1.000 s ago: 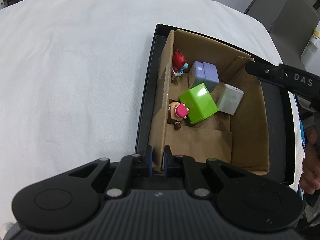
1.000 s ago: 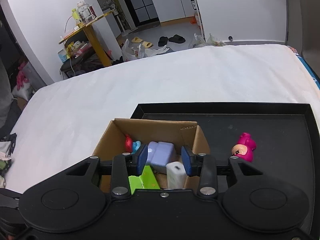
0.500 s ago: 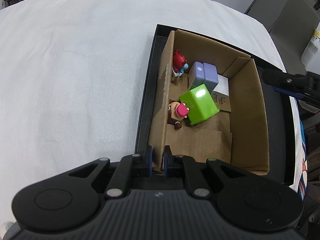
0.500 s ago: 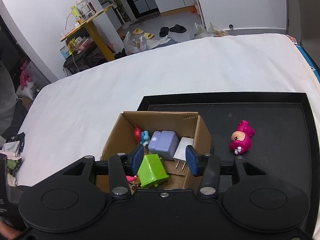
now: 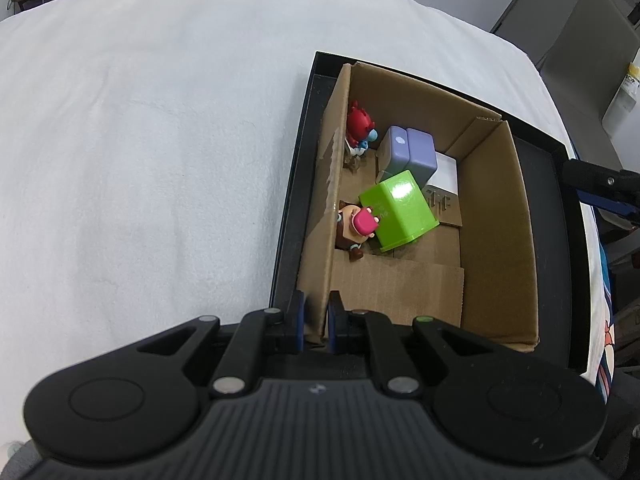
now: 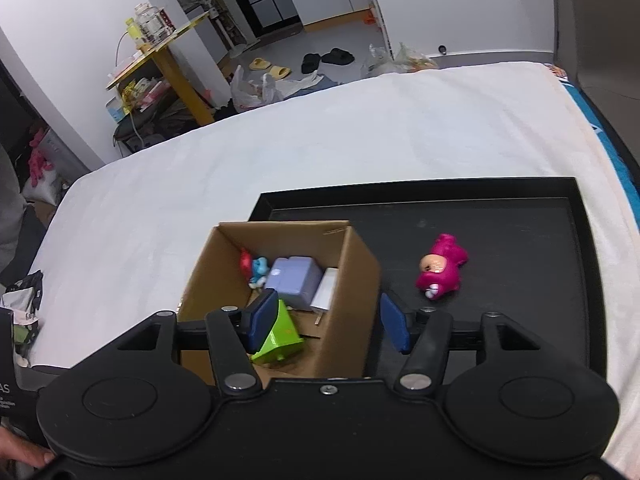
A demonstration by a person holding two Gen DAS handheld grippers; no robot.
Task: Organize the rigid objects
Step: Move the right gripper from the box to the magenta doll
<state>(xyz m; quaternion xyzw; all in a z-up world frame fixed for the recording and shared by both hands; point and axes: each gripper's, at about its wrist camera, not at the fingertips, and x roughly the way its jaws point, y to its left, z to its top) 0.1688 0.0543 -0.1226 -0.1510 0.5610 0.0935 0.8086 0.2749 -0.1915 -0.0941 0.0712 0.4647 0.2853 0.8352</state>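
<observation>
Three blocks (image 5: 400,210); three figurines (image 6: 440,270); one box (image 5: 496,216); one tray (image 6: 520,248).

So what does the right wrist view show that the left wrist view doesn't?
Only the right wrist view: a magenta figure lying on the black tray, outside the cardboard box. Only the left wrist view: the left gripper shut on the box wall, and a pink-hatted figure. Both: green block, purple block, white charger.

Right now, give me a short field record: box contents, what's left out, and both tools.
box contents: red and blue figure, purple block, white charger, green block, pink-hat figure
left outside: magenta figure lying on black tray
left tool: shut on cardboard box wall
right tool: jaws just opening, nothing held
</observation>
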